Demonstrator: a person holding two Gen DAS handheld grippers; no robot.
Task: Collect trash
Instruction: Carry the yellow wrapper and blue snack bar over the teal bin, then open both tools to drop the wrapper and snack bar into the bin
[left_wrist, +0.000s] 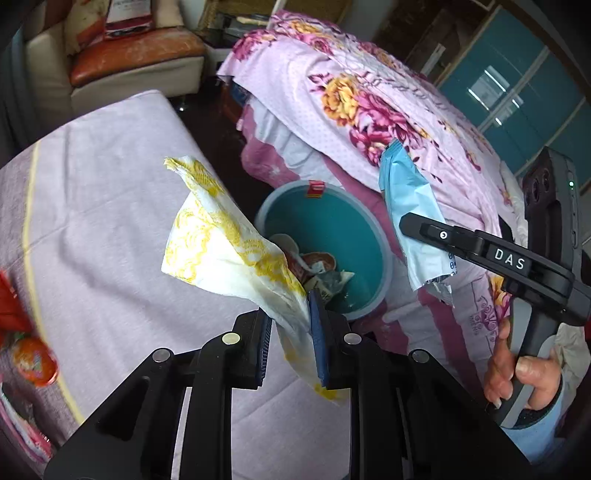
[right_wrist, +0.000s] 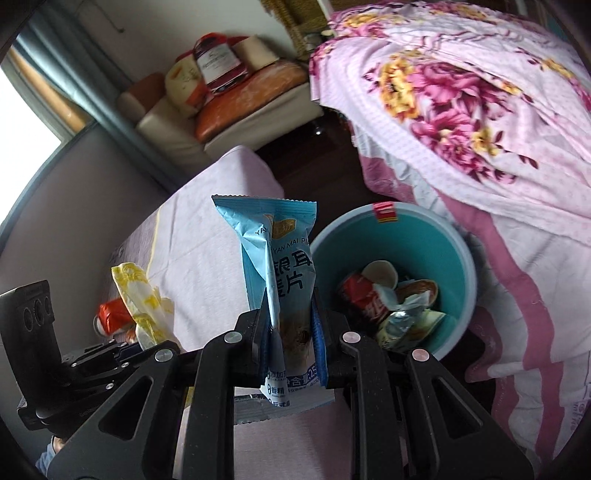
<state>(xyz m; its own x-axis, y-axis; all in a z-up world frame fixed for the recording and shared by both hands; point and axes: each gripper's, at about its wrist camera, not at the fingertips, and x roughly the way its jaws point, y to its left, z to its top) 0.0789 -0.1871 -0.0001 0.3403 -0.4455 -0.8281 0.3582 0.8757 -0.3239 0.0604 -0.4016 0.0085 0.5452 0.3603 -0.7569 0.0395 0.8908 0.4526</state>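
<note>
My left gripper (left_wrist: 291, 332) is shut on a white tissue with a yellow pattern (left_wrist: 221, 240), held over the near-left rim of the teal bin (left_wrist: 365, 225). That tissue (right_wrist: 142, 295) also shows at the lower left of the right wrist view. My right gripper (right_wrist: 290, 336) is shut on a light blue snack wrapper (right_wrist: 277, 254), which stands upright just left of the bin (right_wrist: 458, 258). In the left wrist view the same wrapper (left_wrist: 410, 199) hangs at the bin's right rim. The bin holds a red can (right_wrist: 364, 299), cups and crumpled wrappers.
A lilac cloth covers the table (left_wrist: 110, 206) left of the bin. A floral sheet (left_wrist: 369, 99) drapes over furniture behind and right of it. An orange packet (left_wrist: 33, 360) lies at the table's left edge. A cream armchair (right_wrist: 221, 107) stands at the back.
</note>
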